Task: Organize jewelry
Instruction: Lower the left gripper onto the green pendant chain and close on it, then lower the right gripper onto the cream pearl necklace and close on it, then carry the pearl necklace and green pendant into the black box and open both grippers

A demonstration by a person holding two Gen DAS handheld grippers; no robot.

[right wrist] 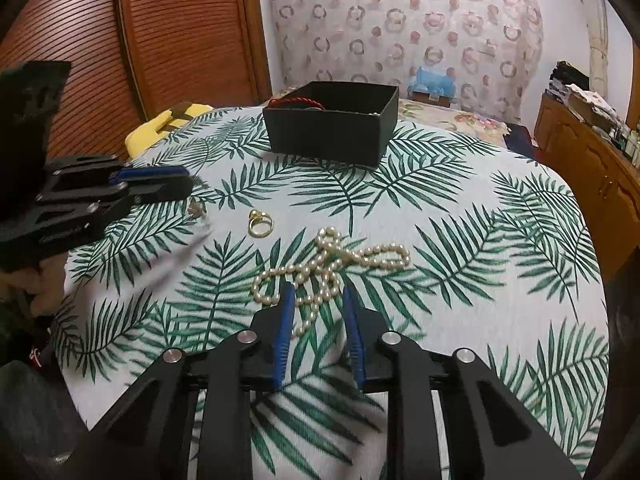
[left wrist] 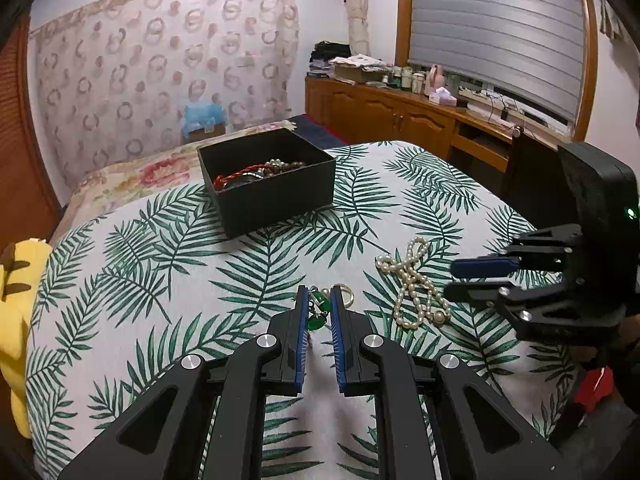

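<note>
A black open box (left wrist: 276, 184) stands on the leaf-print cloth and holds a red cord and dark beads; it also shows in the right wrist view (right wrist: 332, 128). My left gripper (left wrist: 320, 294) is open, its jaws on either side of a green-stone piece (left wrist: 318, 312) lying on the cloth. A gold ring (right wrist: 261, 223) lies just beyond it, also seen in the left wrist view (left wrist: 347, 294). My right gripper (right wrist: 316, 294) is open, its tips at a tangled pearl necklace (right wrist: 332, 268), which also shows in the left wrist view (left wrist: 416, 284).
A yellow plush toy (left wrist: 16, 300) lies at the cloth's left edge. A wooden cabinet (left wrist: 400, 112) with clutter stands at the back right under a shuttered window. A floral blanket (left wrist: 132, 176) lies behind the box.
</note>
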